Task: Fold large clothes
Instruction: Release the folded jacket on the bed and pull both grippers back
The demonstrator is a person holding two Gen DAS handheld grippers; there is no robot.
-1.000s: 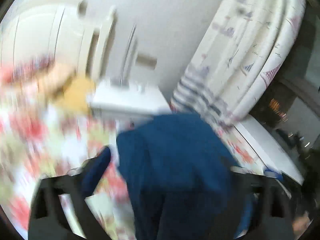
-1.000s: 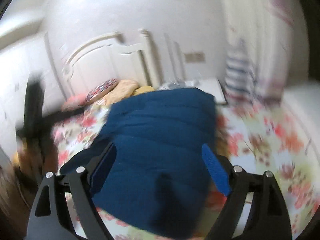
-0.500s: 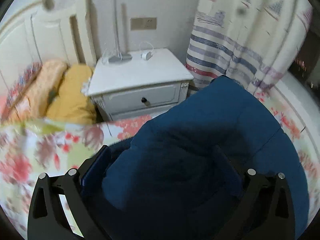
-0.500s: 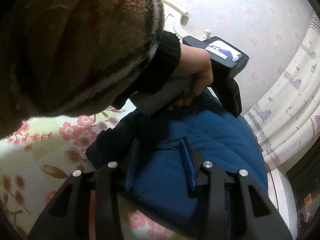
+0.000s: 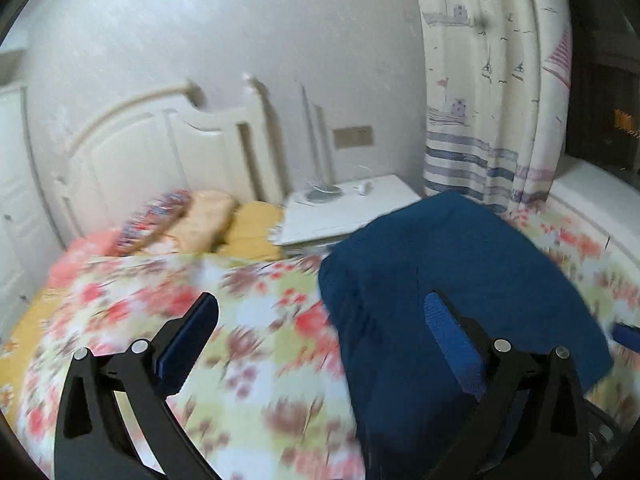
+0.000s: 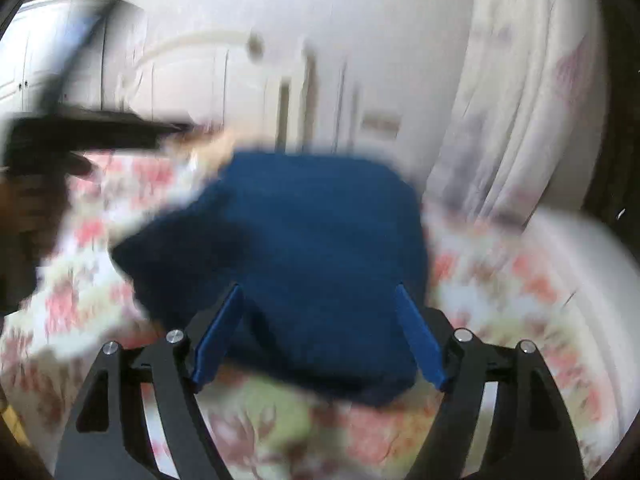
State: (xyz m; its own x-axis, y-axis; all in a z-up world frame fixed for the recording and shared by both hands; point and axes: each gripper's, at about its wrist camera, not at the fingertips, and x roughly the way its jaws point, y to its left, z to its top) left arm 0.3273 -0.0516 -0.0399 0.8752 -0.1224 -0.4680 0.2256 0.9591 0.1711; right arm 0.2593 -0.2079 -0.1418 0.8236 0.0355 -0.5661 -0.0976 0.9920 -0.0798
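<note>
The blue garment (image 5: 452, 288) lies folded on the bed (image 5: 248, 360); both grippers, left (image 5: 320, 320) and right (image 6: 320, 320), gape empty, the right's jaws having just been opening; next probably a final tidy press.

The folded dark blue padded garment (image 5: 452, 280) is laid on the floral-printed bedspread (image 5: 256, 344), ahead of the right jaw in the left wrist view. The white wooden nightstand (image 5: 344, 212) is set behind it, the rounded cushions (image 5: 204, 216) farther left.
</note>
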